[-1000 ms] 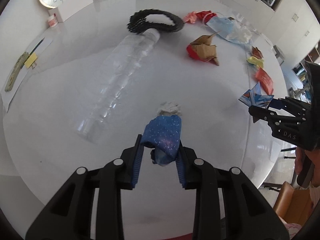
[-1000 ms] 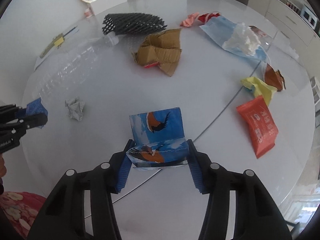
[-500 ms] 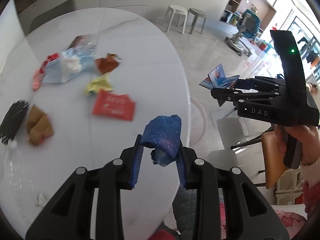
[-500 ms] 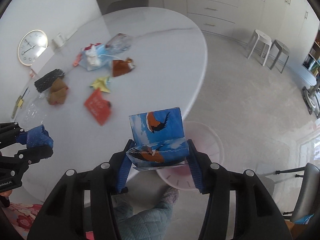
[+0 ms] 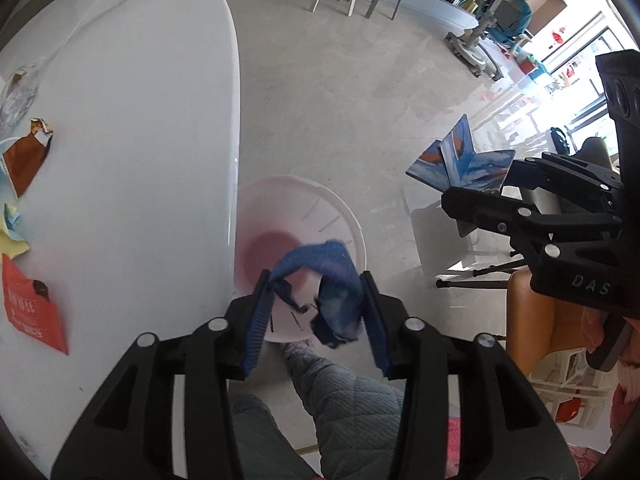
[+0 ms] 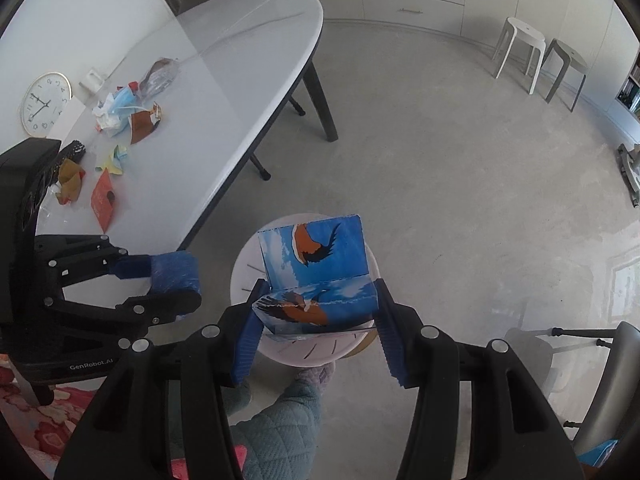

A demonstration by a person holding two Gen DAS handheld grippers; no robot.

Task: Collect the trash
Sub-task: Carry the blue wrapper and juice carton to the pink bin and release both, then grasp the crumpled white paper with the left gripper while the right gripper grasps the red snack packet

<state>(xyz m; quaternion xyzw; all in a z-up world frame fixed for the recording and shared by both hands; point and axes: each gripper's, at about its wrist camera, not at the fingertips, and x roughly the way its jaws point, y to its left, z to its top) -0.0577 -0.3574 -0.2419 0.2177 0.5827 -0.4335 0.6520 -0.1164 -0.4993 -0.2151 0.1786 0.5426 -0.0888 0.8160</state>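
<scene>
Over the white bin [image 5: 336, 216] on the floor, as the left wrist camera showed it, the left tool [image 5: 318, 300] had its jaws spread apart, and the crumpled blue wrapper [image 5: 336, 292] hung loosely between the pads, apparently slipping out toward the bin's pink bottom. To finish that drop well, the jaws probably needed to stay wide and centred above the opening until the wrapper fell clear, since it seemed to cling to one pad. Beside it, the right tool [image 5: 472, 184] gripped the folded blue bird-print paper [image 5: 460, 160], off to one side of the bin. More scraps lay on the tabletop [image 5: 140, 120], among them an orange packet [image 5: 32, 308]. From the right wrist camera, the right tool [image 6: 316, 316] was clamped on the bird-print paper [image 6: 316, 264] directly above the bin [image 6: 248, 264]; releasing only once it was squarely over the rim seemed sensible, since the stiff folded sheet might catch the edge. The left tool [image 6: 176, 280] hovered near, at the bin's side.
</scene>
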